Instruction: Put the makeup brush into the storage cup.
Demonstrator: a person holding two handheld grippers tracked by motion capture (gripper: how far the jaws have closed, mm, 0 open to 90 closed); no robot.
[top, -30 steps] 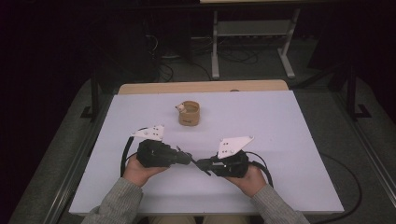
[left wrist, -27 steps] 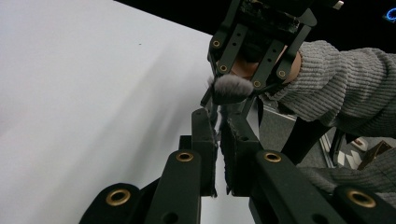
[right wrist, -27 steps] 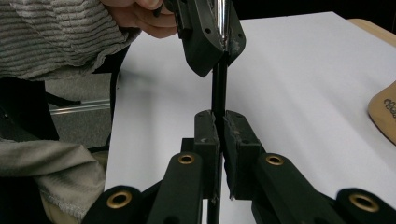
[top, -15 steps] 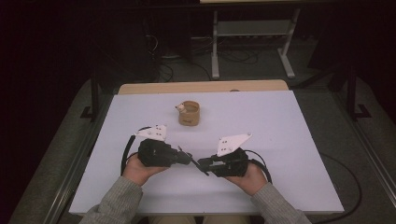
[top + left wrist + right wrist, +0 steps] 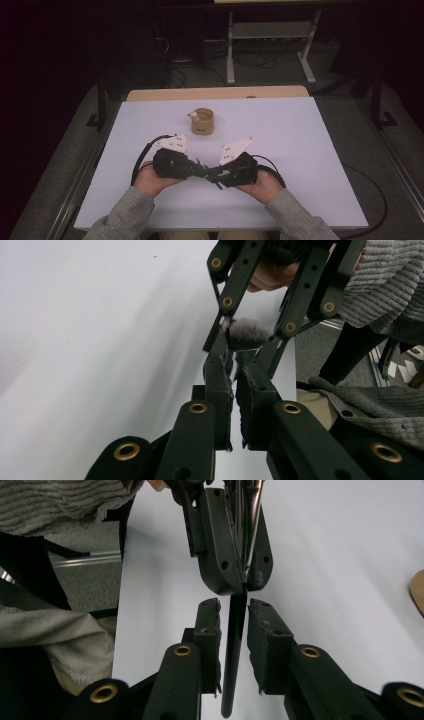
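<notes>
A makeup brush with grey bristles point(image 5: 245, 334) and a thin black handle point(image 5: 234, 655) hangs level between the two grippers, low over the white table point(image 5: 300, 150). My left gripper point(image 5: 201, 171) points right and is shut on the brush near its silver ferrule, as the left gripper view point(image 5: 234, 367) shows. Facing it tip to tip is my right gripper point(image 5: 213, 177). Its jaws have just been opening, and in the right gripper view point(image 5: 234, 611) the handle runs between them with a gap on each side.
A tan cup point(image 5: 202, 121) with a small white thing at its rim stands on the table beyond the grippers. A wooden strip point(image 5: 215, 93) edges the table's far side. Metal frame legs point(image 5: 230, 50) stand on the dark floor behind.
</notes>
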